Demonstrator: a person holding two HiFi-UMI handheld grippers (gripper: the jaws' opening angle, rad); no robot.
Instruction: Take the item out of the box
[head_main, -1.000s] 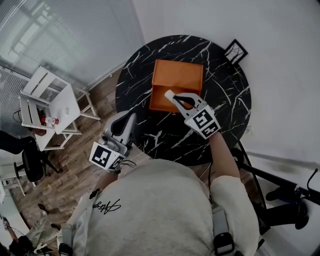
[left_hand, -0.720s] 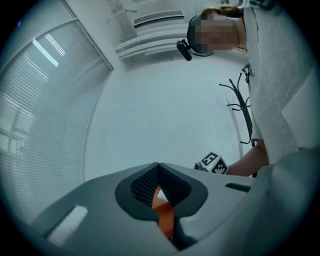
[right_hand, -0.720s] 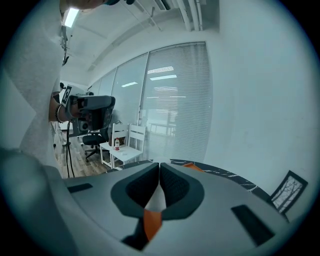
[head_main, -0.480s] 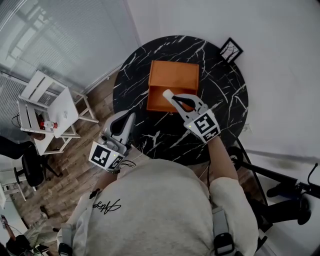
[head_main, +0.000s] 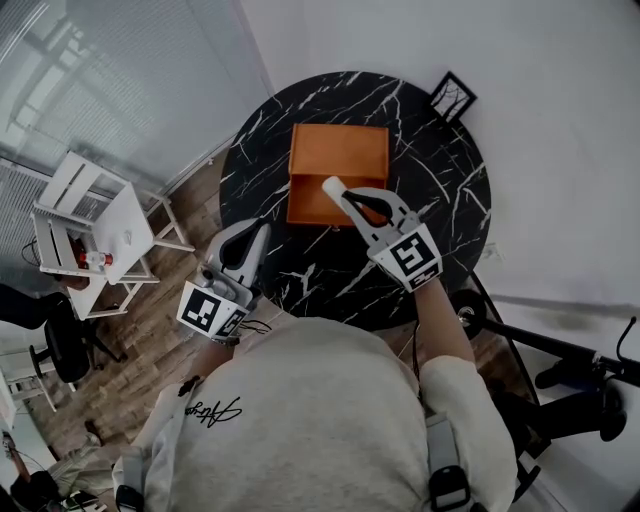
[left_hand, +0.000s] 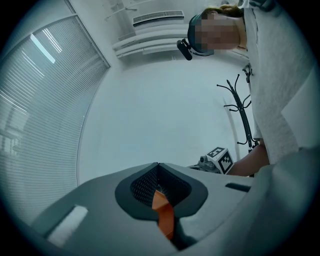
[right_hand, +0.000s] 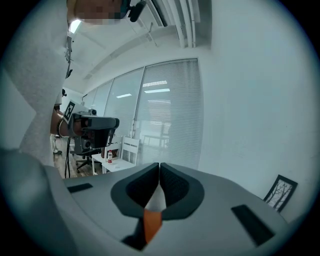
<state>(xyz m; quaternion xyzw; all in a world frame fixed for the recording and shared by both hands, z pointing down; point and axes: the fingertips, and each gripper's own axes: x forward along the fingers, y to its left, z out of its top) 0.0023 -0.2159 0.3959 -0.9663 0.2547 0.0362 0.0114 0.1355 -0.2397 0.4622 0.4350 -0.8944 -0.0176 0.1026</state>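
The orange box (head_main: 338, 165) sits mid-worktop (head_main: 450, 190). The right hand-held gripper (head_main: 331, 187), jaws together and empty, hovers over its near edge. The left hand-held gripper (head_main: 262, 230), likewise closed, hangs at the near-left rim. A framed picture (head_main: 452, 96) stands beyond.

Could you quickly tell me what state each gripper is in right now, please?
Left gripper: closed, nothing between its jaws.
Right gripper: closed, nothing between its jaws, tip at the orange box.

I count one round black marble bench (head_main: 445, 205). On the bench: one orange cardboard box (head_main: 338, 160) and one small black picture frame (head_main: 452, 97). Two grey grippers: my left gripper (head_main: 262, 230) and my right gripper (head_main: 331, 186).
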